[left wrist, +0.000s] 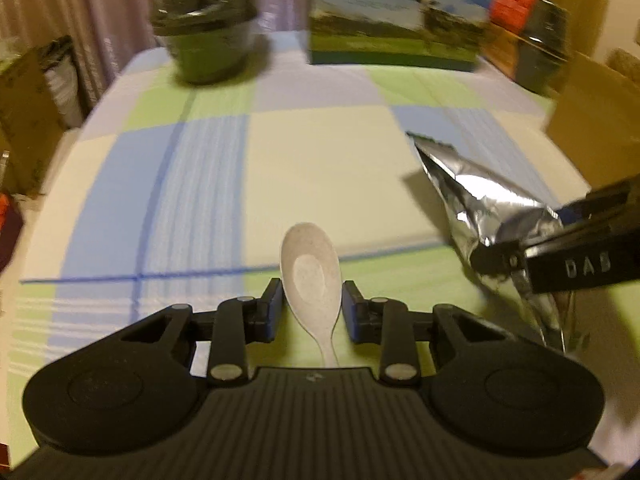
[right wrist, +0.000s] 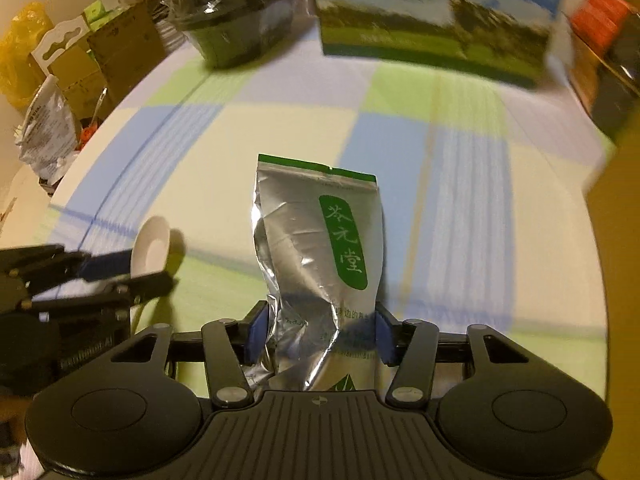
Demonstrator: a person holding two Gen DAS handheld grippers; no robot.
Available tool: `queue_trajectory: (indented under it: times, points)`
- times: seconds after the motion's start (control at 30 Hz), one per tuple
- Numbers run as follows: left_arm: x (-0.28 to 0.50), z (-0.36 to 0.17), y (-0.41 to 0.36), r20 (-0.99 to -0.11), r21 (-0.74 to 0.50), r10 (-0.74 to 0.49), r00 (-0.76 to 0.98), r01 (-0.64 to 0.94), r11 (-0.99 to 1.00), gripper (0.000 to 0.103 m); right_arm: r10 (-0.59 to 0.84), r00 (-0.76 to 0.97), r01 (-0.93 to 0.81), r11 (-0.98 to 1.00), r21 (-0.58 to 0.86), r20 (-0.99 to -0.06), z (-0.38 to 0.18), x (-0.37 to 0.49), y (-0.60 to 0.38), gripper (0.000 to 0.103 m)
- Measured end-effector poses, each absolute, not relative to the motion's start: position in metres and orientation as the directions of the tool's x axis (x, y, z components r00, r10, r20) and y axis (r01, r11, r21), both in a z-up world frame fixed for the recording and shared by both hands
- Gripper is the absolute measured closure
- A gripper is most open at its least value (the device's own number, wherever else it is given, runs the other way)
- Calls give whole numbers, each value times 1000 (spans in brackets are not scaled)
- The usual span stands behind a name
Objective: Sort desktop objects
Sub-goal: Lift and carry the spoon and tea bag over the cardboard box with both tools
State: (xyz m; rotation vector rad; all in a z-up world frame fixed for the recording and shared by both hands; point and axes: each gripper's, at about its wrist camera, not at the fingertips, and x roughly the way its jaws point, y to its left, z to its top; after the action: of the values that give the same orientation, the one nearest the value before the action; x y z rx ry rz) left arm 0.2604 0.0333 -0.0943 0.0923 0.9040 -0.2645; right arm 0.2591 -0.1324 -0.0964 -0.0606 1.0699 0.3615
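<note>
Spoon (left wrist: pixel 311 268) left, green-labelled pouch (right wrist: pixel 320 264) right

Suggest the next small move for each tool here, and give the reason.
Probably carry both items forward toward the containers at the table's far side. The left tool already holds the white spoon and the right tool grips the silver tea pouch, both lifted, with the dark bowl and printed box ahead.
</note>
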Motion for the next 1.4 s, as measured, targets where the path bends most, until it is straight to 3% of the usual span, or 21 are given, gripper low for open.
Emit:
queue_trajectory:
  times: [0.27,0.4,0.47,0.53,0.63,0.9,1.1,1.27,1.4]
  points:
    - [201,-88,6,-820,-52,-274,502,412,910,77,232,405,-253,958,135,-884,-87,181,-184,53]
    - [169,-88,-9,-819,14,-245,519,445,896,76,221,416,-231,964,133,-882,-78,153,-198,53]
    - [158,-87,-14,-804,51,-227,550,444,894,61,222,422,-217,966,140,-879,-79,146,-202,53]
    - [153,-84,-19,-782,77,-219,583,440,895,51,217,425,-203,969,142,-879,-83,143,-205,52]
    - [154,-81,-21,-762,76,-209,613,406,911,50,225,436,-193,969,154,-871,-85,141,-208,49]
    - [166,-84,-16,-768,49,-167,619,316,948,54,246,443,-176,967,186,-862,-90,145,-214,35]
    - [166,-91,-17,-782,38,-160,602,303,952,59,253,456,-158,966,202,-853,-89,147,-215,30]
    - [166,-90,-20,-779,38,-164,605,308,951,73,246,471,-147,969,200,-847,-87,146,-216,21]
    - [164,-91,-20,-777,31,-168,607,303,952,75,248,472,-138,969,206,-846,-86,147,-217,15]
